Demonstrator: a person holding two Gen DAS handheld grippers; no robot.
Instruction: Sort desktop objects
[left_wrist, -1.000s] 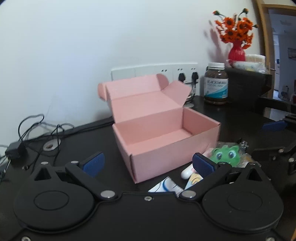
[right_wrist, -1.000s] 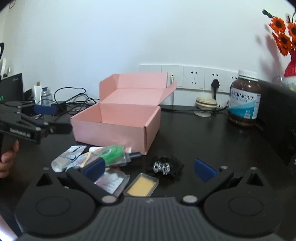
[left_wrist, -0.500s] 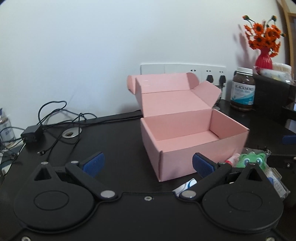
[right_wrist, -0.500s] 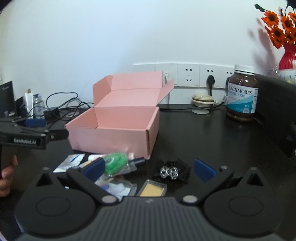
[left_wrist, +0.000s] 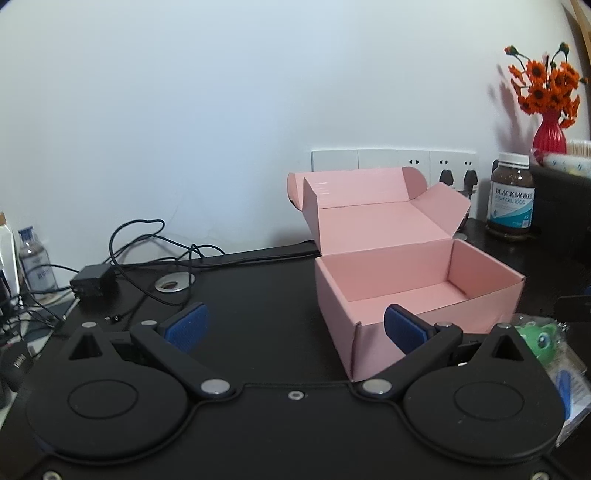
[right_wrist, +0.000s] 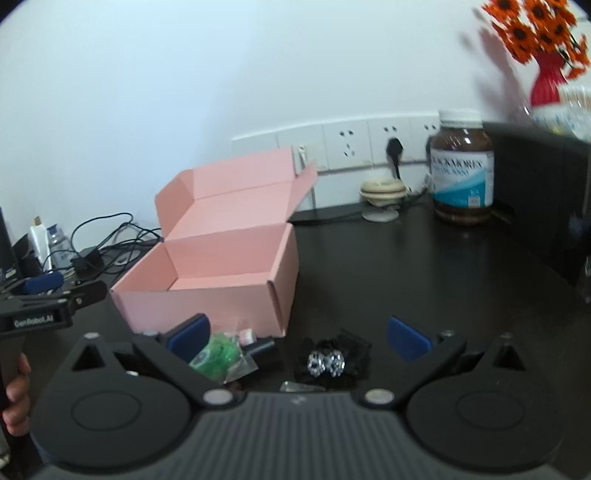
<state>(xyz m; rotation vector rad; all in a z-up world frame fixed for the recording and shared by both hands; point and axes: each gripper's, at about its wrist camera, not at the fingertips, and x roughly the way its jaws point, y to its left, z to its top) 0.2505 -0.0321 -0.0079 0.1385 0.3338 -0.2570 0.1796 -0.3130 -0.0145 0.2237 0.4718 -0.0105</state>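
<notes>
Brown bottle (left_wrist: 511, 197), label BLACKMORES, behind-right of pink box (left_wrist: 413, 273). Box open, empty, on black desk (right_wrist: 424, 280). Green toy (right_wrist: 221, 352), black bow clip (right_wrist: 330, 360) before box. My left gripper (left_wrist: 295, 326), right gripper (right_wrist: 297, 338): fingers spread, holding nothing.

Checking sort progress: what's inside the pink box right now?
Nothing visible. The pink box is open, and its floor and inner walls show bare in both views. The strip of floor right behind the near wall is hidden. The green toy lies outside, on the desk.
</notes>
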